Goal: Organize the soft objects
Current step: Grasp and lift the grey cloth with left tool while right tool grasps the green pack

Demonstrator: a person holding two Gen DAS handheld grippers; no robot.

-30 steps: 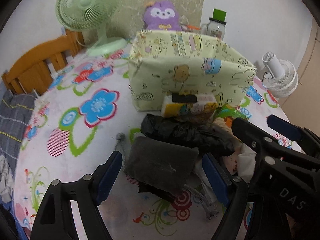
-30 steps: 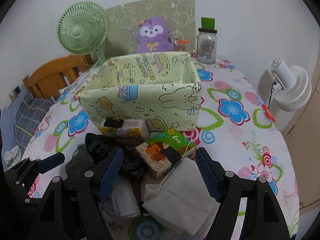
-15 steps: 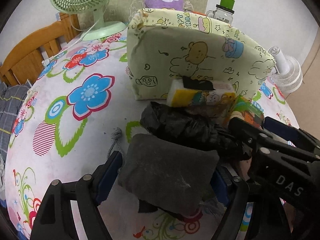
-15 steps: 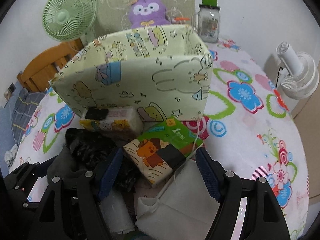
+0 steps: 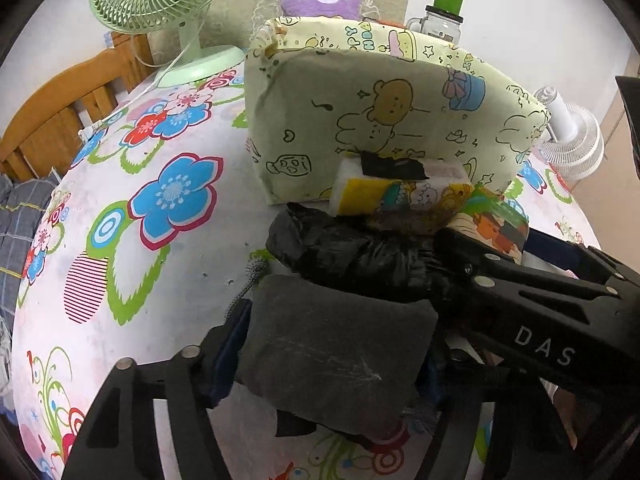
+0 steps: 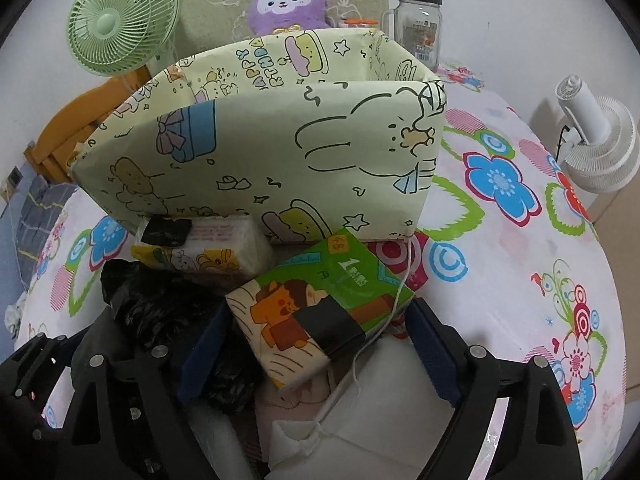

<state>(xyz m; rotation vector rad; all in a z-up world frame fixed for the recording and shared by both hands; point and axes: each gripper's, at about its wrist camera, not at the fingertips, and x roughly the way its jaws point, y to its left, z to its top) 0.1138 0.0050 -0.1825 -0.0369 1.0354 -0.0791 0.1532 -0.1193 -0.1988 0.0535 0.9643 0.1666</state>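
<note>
Both grippers are working the soft pile below the pale-yellow cartoon-print fabric bin (image 5: 384, 120).

Left gripper (image 5: 332, 354) is closing on the dark-grey pouch (image 5: 336, 352), lower centre; right gripper (image 6: 316, 356), jaws opening, is straddling the green tissue pack (image 6: 320, 304) for 1 pickup each.

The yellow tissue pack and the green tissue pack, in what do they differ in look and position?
The yellow tissue pack lies flat against the fabric storage box; the green tissue pack lies tilted on the pile, nearer the camera. The yellow one shows small cartoon animals, the green one a large orange figure. Both carry a black tape patch.
</note>
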